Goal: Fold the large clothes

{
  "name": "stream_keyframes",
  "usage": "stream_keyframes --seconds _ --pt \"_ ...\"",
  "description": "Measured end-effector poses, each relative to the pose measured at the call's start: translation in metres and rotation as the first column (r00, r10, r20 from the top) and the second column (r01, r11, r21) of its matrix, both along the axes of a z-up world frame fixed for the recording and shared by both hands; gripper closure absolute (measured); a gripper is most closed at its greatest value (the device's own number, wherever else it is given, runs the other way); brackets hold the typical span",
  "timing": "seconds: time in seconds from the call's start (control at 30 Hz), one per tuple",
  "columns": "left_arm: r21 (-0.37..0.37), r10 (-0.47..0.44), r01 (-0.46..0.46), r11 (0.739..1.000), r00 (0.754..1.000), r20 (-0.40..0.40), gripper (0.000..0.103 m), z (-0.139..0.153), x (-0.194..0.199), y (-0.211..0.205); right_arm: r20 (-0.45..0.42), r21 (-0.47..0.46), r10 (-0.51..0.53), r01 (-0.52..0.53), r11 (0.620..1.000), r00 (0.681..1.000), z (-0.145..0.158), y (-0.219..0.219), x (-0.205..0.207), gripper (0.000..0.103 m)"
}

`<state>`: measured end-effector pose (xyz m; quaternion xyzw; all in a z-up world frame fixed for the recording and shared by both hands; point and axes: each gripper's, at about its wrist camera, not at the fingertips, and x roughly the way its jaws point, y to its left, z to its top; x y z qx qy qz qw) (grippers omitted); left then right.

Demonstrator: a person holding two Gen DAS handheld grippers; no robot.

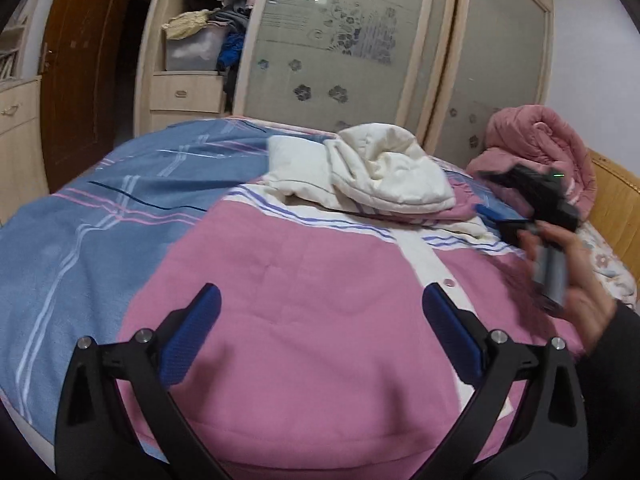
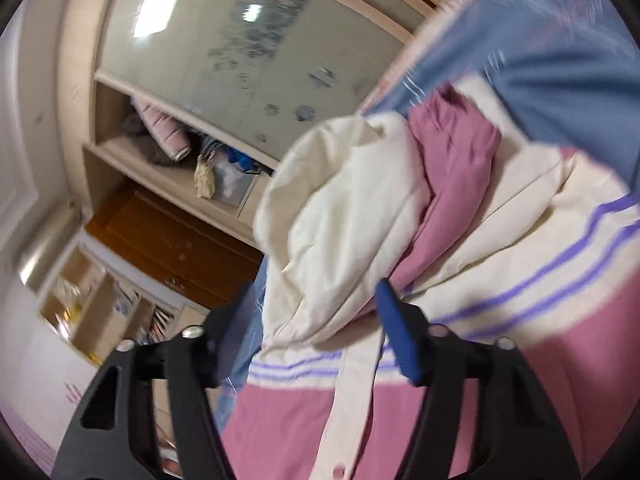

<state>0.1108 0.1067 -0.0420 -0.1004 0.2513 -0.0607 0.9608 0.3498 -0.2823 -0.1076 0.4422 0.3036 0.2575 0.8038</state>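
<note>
A large pink jacket (image 1: 304, 320) with a cream button placket, purple stripes and a cream hood (image 1: 384, 172) lies spread on the bed. My left gripper (image 1: 320, 312) is open and empty, hovering over the jacket's pink body. My right gripper (image 1: 500, 216) shows blurred at the right, held in a hand near the jacket's shoulder. In the right wrist view the right gripper (image 2: 316, 312) is open, tilted, with the cream hood (image 2: 340, 208) and a pink sleeve (image 2: 452, 184) just beyond its fingertips; nothing is held.
The bed has a blue plaid sheet (image 1: 100, 220). A pink quilted coat (image 1: 536, 144) is piled by the wooden headboard (image 1: 616, 200). A wardrobe with frosted sliding doors (image 1: 340, 48) and open shelves stands behind the bed; a brown door (image 1: 80, 80) is left.
</note>
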Motion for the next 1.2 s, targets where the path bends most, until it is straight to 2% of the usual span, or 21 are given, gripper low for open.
stream_keyframes --seconds 0.1,0.23,0.43,0.47,0.5,0.57,0.63,0.73,0.87,0.93,1.0,1.07,1.13,1.2 --pt "0.002 -0.019 0.019 1.0 1.0 -0.004 0.002 -0.003 0.004 -0.007 -0.052 0.005 -0.026 0.026 1.0 0.998 -0.012 0.006 0.022 0.05" --pt "0.004 -0.026 0.026 1.0 1.0 -0.002 0.002 -0.004 0.005 -0.008 -0.114 0.007 -0.081 0.082 0.997 0.99 -0.025 0.004 0.038 0.05" --pt "0.026 -0.033 0.033 0.999 0.999 -0.004 0.002 -0.003 0.006 -0.01 -0.177 0.067 -0.106 0.119 0.991 0.978 -0.045 0.001 0.054 0.05" --pt "0.028 -0.033 0.033 0.999 0.999 -0.006 0.002 -0.003 0.007 -0.01 -0.171 0.074 -0.104 0.118 0.99 0.98 -0.046 0.001 0.056 0.054" --pt "0.029 -0.032 0.032 0.999 0.999 -0.009 0.002 -0.003 0.007 -0.011 -0.163 0.087 -0.095 0.11 0.99 0.982 -0.046 0.003 0.057 0.067" --pt "0.033 -0.031 0.031 0.999 0.999 -0.014 0.002 -0.003 0.007 -0.012 -0.143 0.102 -0.088 0.103 0.989 0.986 -0.044 0.008 0.055 0.086" --pt "0.033 -0.029 0.029 0.999 1.0 -0.011 0.002 -0.003 0.007 -0.012 -0.132 0.091 -0.101 0.114 0.989 0.986 -0.042 0.01 0.05 0.094" --pt "0.035 -0.024 0.025 0.999 1.0 -0.012 0.002 -0.004 0.006 -0.013 -0.121 0.059 -0.106 0.114 0.992 0.987 -0.034 0.018 0.035 0.095" --pt "0.035 -0.023 0.024 0.999 1.0 -0.016 0.002 -0.003 0.006 -0.014 -0.12 -0.015 -0.058 0.056 0.998 0.991 -0.024 0.047 0.008 0.096" --pt "0.04 -0.02 0.021 0.999 1.0 -0.013 0.002 -0.002 0.006 -0.014 -0.138 -0.038 -0.034 0.029 0.999 0.99 -0.025 0.059 -0.002 0.096" --pt "0.039 -0.017 0.018 0.999 1.0 -0.017 0.002 -0.002 0.006 -0.014 -0.173 -0.066 -0.057 0.046 0.997 0.983 -0.035 0.059 -0.003 0.096" --pt "0.038 -0.014 0.015 0.999 1.0 -0.027 0.002 -0.003 0.007 -0.015 -0.23 -0.049 -0.109 0.1 0.994 0.967 -0.054 0.045 -0.002 0.096" --pt "0.045 -0.013 0.014 0.999 1.0 -0.027 0.002 -0.003 0.006 -0.015 -0.28 0.012 -0.091 0.099 0.995 0.956 -0.07 0.034 0.004 0.095" --pt "0.058 -0.011 0.012 0.998 1.0 -0.023 0.002 -0.003 0.005 -0.015 -0.258 0.025 -0.051 0.059 0.998 0.965 -0.067 0.034 0.007 0.086"
